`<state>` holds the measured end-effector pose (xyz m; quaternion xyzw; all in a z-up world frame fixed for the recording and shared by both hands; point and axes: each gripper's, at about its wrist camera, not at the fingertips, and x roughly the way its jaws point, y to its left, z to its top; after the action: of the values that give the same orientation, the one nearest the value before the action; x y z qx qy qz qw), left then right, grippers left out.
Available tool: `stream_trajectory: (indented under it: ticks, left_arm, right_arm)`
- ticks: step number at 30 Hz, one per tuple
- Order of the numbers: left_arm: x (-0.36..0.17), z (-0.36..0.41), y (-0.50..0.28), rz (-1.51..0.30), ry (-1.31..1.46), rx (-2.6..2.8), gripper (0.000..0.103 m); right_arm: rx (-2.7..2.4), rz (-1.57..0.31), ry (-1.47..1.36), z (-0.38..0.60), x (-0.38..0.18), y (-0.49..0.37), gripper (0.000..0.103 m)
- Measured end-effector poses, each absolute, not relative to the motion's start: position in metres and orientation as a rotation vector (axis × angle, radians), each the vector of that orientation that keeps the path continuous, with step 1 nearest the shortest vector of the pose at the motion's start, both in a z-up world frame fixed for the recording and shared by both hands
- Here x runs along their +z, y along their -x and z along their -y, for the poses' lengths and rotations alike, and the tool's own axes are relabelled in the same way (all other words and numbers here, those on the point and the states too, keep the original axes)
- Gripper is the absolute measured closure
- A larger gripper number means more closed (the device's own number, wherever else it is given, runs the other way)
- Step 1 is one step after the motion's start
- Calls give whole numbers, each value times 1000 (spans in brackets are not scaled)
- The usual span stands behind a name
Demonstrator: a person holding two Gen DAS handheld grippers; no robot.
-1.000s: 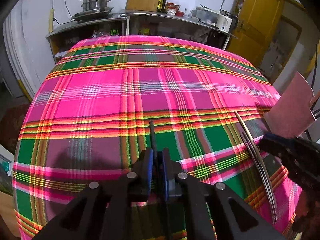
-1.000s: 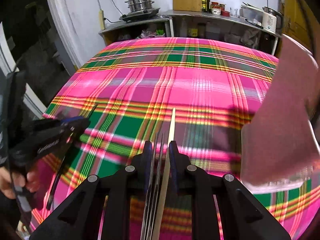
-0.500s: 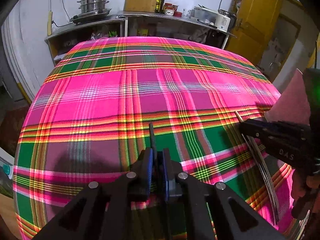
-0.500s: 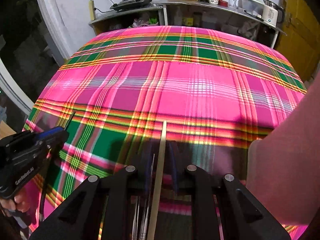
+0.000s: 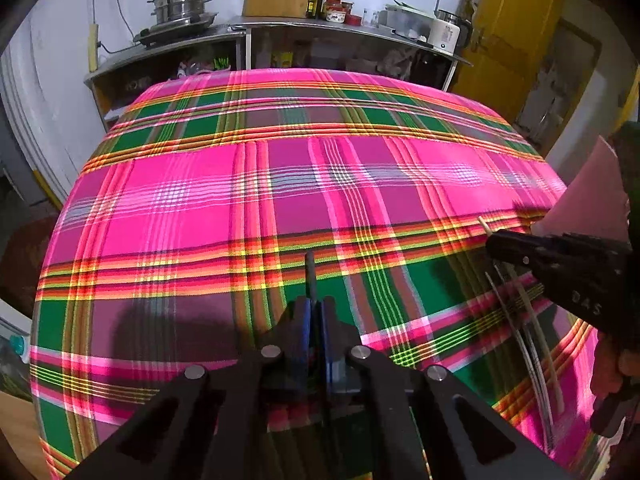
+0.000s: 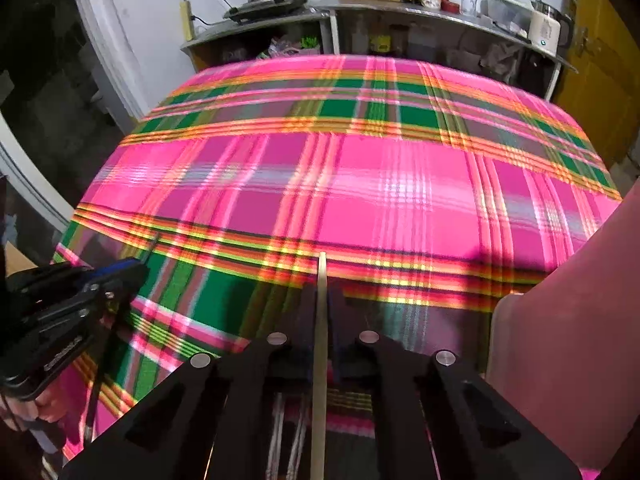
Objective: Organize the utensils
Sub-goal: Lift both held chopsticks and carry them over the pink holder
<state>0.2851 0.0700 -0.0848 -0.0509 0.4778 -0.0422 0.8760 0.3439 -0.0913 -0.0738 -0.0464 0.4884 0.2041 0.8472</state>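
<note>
My left gripper (image 5: 316, 304) has its jaws closing tight on a thin dark utensil (image 5: 310, 276) that sticks out past the fingertips over the plaid tablecloth (image 5: 280, 208). In the right wrist view the same left gripper (image 6: 120, 276) is at the left, and the dark utensil (image 6: 96, 380) hangs below it. My right gripper (image 6: 322, 300) has its jaws closing, pads against a pale wooden chopstick (image 6: 321, 340). Thin metal utensils (image 6: 288, 424) lie on the cloth under it. From the left wrist view the right gripper (image 5: 496, 242) is at the right edge, over the chopstick (image 5: 534, 328) and the metal utensils (image 5: 516, 332).
A large pale pink object (image 6: 560, 320) stands at the table's near right corner, close to my right gripper. Behind the table runs a shelf (image 5: 320, 28) with a steel steamer pot (image 5: 182, 2), bottles and a kettle. A yellow door (image 5: 508, 40) is at the back right.
The right gripper's jaws have shut onto the chopstick; a second ago they stood apart around it and the metal utensils. The right hand shifted slightly. The left gripper stayed put.
</note>
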Motion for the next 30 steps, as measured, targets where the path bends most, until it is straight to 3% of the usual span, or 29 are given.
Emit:
stream_trajectory:
  ticks: [30]
  left_arm:
    - [71,-59,-207,-752,141,-214,99]
  right_arm:
    - [494,-718,52,124,66,-236,97]
